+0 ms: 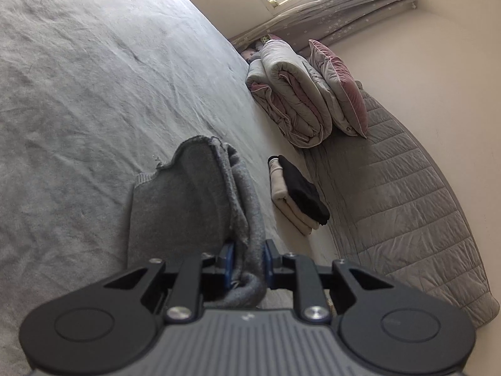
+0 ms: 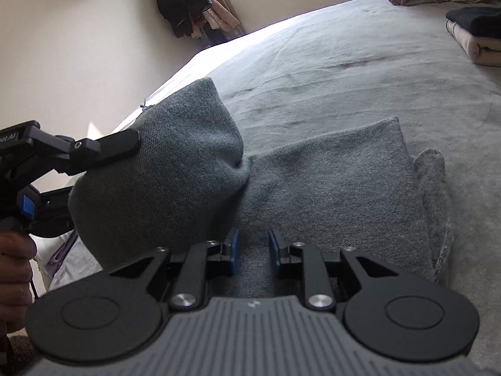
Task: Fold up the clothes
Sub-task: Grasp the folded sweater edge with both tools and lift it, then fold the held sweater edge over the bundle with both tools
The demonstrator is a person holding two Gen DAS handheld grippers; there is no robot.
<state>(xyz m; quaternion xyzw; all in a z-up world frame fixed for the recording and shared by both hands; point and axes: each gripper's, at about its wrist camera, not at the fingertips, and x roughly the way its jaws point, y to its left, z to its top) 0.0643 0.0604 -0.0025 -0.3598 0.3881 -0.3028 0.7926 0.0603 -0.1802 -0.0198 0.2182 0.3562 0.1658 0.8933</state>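
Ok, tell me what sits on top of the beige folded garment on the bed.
A folded black garment lies on top of the beige folded garment, covering most of its upper face; what lies beneath that cover cannot be seen.

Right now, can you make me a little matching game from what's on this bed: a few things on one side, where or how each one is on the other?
Things:
1. left hand-held gripper
2. right hand-held gripper
3. black garment
4. pink pillow

States:
A. on top of the beige folded stack
B. open above the grey sweater
C. propped beside the rolled duvet
D. clamped on grey knit

Pairs: 1-D, 2-B, 3-A, 4-C
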